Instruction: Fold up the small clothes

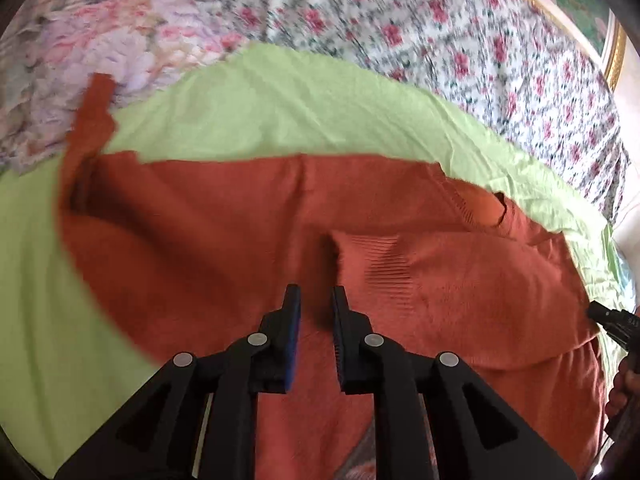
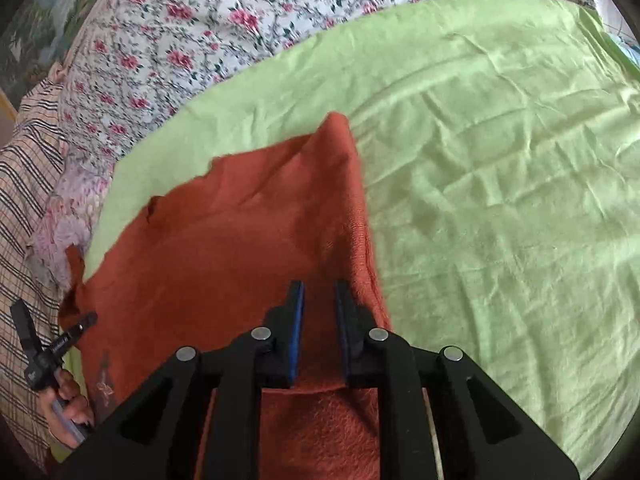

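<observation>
A rust-orange knit sweater (image 1: 224,216) lies on a light green sheet (image 1: 280,112). One sleeve with a ribbed cuff (image 1: 372,256) is folded across its body; the other sleeve (image 1: 94,112) stretches off to the far left. My left gripper (image 1: 316,294) hovers just above the body near the cuff, jaws parted and empty. In the right wrist view the sweater (image 2: 224,248) has a raised fold (image 2: 344,184) along its right edge. My right gripper (image 2: 319,288) is over that edge, jaws parted with nothing between them. The left gripper (image 2: 48,344) shows at that view's left edge.
A floral quilt (image 1: 460,40) covers the bed beyond the green sheet (image 2: 500,168). A crumpled pastel floral cloth (image 1: 100,60) and a plaid fabric (image 2: 24,184) lie at the left. The right gripper's tip (image 1: 612,320) shows at the right edge.
</observation>
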Motion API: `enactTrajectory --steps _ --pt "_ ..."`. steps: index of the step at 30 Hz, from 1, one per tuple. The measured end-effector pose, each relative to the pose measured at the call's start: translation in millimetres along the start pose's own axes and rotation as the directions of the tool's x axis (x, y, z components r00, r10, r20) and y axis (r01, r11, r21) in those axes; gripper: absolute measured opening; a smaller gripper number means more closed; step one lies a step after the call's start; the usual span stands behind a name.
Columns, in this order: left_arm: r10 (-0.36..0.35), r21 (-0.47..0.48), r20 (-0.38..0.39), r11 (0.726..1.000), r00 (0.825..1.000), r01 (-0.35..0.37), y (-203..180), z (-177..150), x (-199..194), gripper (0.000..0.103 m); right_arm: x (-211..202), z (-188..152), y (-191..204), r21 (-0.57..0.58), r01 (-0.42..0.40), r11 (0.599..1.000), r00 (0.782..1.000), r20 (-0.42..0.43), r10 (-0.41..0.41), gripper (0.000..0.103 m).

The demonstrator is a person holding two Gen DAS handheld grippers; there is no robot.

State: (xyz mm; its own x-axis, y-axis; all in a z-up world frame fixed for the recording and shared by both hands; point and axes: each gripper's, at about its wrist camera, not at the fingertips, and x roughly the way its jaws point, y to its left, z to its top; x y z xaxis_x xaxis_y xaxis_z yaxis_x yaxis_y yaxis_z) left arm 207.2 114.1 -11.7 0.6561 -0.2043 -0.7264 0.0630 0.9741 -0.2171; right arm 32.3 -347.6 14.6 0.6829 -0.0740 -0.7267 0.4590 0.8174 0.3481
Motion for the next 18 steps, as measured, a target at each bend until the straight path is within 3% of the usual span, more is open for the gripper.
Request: enactTrajectory --steps 3,4,6,9,12,15,18 --pt "0.047 -0.032 0.060 0.999 0.997 -0.045 25.0 3.0 -27.6 0.040 -6.9 -11.6 18.6 -0.020 -0.070 0.997 0.998 0.001 0.070 0.026" --pt "0.077 -0.052 0.078 0.996 0.994 -0.073 35.3 6.9 -33.4 0.057 -7.3 -16.5 24.7 -0.030 -0.087 0.996 0.996 -0.004 0.087 0.032" --pt "0.176 -0.108 0.105 0.981 0.979 -0.164 60.5 20.4 -40.6 0.075 -6.7 -30.5 41.6 -0.058 -0.126 0.990 0.992 -0.027 0.125 0.035" --pt "0.270 -0.160 0.099 0.954 0.958 -0.253 98.8 50.0 -33.9 0.077 -2.3 -51.4 61.7 -0.093 -0.177 0.980 0.983 -0.067 0.171 0.035" --pt "0.305 -0.228 0.067 0.932 0.950 -0.283 139.6 80.3 -14.5 0.078 3.8 -68.2 76.5 -0.122 -0.202 0.972 0.976 -0.110 0.189 0.035" --pt "0.314 -0.293 -0.002 0.907 0.949 -0.301 180.9 107.2 16.1 0.079 9.3 -79.3 83.1 -0.134 -0.221 0.966 0.968 -0.151 0.200 0.035" --pt "0.268 -0.342 -0.067 0.899 0.961 -0.274 208.8 127.0 46.6 0.079 14.1 -85.0 86.0 -0.136 -0.227 0.964 0.962 -0.187 0.200 0.035"
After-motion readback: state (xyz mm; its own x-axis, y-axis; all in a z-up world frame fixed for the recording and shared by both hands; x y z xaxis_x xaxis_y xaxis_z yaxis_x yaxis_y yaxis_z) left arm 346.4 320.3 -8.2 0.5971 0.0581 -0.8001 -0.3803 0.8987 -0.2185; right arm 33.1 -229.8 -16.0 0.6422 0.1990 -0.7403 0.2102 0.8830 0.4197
